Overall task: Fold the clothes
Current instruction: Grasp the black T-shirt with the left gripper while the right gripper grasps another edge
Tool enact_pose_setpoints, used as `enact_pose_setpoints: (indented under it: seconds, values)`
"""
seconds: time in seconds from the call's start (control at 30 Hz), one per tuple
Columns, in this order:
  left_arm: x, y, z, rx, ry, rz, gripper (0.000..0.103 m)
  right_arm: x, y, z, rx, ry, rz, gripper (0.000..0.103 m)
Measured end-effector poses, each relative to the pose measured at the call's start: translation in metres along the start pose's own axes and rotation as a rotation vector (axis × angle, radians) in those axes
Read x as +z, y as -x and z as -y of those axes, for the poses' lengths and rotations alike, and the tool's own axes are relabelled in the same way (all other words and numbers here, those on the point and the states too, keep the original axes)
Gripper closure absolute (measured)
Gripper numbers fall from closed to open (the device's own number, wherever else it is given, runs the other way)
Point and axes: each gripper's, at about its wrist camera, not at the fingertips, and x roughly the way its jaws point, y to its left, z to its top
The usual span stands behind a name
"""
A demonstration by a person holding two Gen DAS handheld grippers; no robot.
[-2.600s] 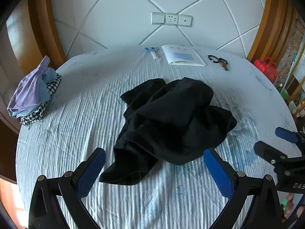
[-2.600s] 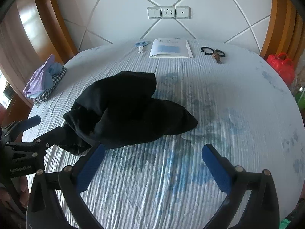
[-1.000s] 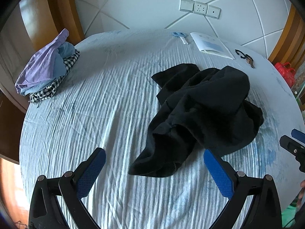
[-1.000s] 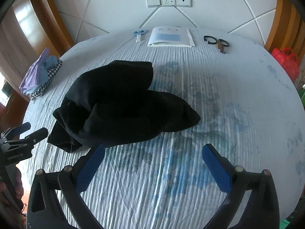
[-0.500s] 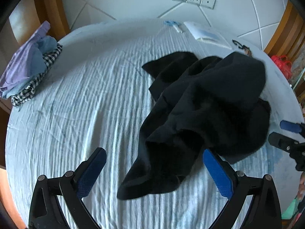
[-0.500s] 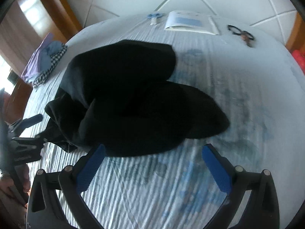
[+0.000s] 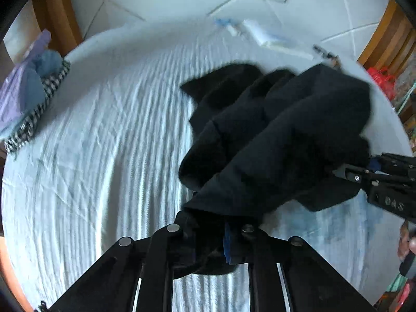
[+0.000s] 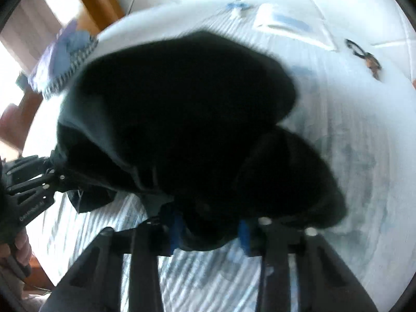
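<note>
Black garment (image 7: 280, 135): crumpled in the middle of the bed (image 7: 104, 140), its near edge at both grippers.
Left gripper (image 7: 209, 236): jaws closing, garment hem pinched between them.
Right gripper (image 8: 209, 230): jaws closing on a fold of the garment; grip looks firm, though blurred.
Clothes pile (image 7: 26, 96): far left of the garment, at the bed's edge.

A black garment (image 7: 280, 140) is heaped across the middle and right of a bed (image 7: 104, 156), blocking that area. The left half of the sheet lies bare. A pile of clothes (image 7: 28, 96) sits at the left edge. Scissors (image 7: 228, 27), a booklet (image 7: 273, 39) and keys (image 8: 364, 54) line the far edge by the headboard.
</note>
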Motion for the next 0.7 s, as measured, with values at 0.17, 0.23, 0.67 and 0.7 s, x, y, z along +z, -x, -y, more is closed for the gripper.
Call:
enact_pose_setpoints:
  seconds: [0.17,0.23,0.67,0.7]
  values:
    - [0.005,0.055,0.024,-0.138,-0.073,0.062,0.087,-0.005,0.068,0.04,-0.068,-0.093,0.151,0.084]
    - [0.005,0.068,0.035,-0.222,-0.099,0.042,0.077,-0.01,0.098,0.057,-0.122,-0.128,0.202,0.084]
    - [-0.002,0.07,0.022,-0.091,-0.088,0.024,0.025,-0.084,0.141,0.111,-0.105,-0.338,0.231,0.043]
    - [-0.006,0.061,0.019,-0.09,-0.082,0.006,0.025,-0.088,0.136,0.104,-0.08,-0.333,0.221,0.035]
